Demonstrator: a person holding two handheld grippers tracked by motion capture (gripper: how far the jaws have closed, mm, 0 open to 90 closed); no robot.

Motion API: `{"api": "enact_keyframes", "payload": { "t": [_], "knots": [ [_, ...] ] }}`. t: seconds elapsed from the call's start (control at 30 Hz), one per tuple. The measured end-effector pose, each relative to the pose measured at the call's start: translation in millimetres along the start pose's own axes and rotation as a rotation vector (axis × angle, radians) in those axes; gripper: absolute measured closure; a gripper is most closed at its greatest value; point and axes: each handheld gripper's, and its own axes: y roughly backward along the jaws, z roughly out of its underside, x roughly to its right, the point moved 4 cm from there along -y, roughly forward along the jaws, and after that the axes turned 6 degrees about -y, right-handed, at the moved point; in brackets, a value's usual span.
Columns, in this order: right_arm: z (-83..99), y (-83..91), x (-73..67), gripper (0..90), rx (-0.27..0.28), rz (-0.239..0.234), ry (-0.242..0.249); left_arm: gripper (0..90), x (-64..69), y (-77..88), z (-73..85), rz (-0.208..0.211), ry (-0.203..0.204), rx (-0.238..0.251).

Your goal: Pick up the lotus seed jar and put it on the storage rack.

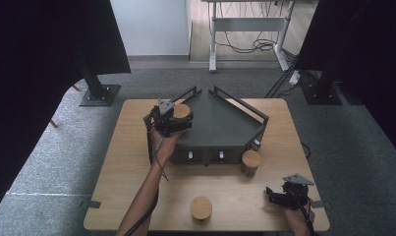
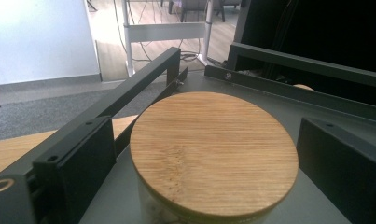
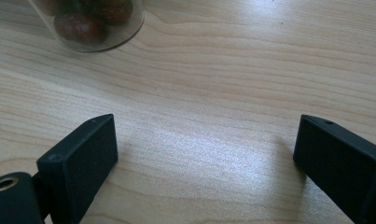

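1. Grey carpet surrounds a pale wooden desk point(image 1: 136, 162), with black curtains at both sides and a white-legged frame with loose cables behind it.
2. On the desk's far half sits a dark grey angular tray point(image 1: 220, 125) with raised rails; one rail runs just outside the left-hand finger of the left gripper point(image 1: 178, 120).
3. The task's thing is a jar point(image 2: 213, 149) with a round bamboo lid and clear glass beneath; it stands on the tray's left corner, directly between the left gripper's fingers point(image 2: 78, 158), which are spread wide and released, with a gap showing on either side of the lid.
4. A second jar point(image 1: 251, 162) stands on the desk at the tray's front right corner, well beyond the right gripper point(image 1: 279, 195).
5. A third jar point(image 1: 201, 208) stands near the desk's front edge, off to the open side of the right gripper's fingers point(image 3: 83, 154); these are released and parted over bare wood.
6. In the right gripper view, a glass jar base holding dark brown round pieces lies ahead of the left-hand finger.
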Motion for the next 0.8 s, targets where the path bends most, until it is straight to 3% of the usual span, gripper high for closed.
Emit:
{"api": "enact_keyframes", "payload": {
  "t": [0.8],
  "knots": [
    [0.0, 0.0, -0.1, 5.6, 0.000, -0.002, 0.001, 4.1, -4.7, 16.0, 1.4, 0.015, -0.005, 0.013]
  ]
}}
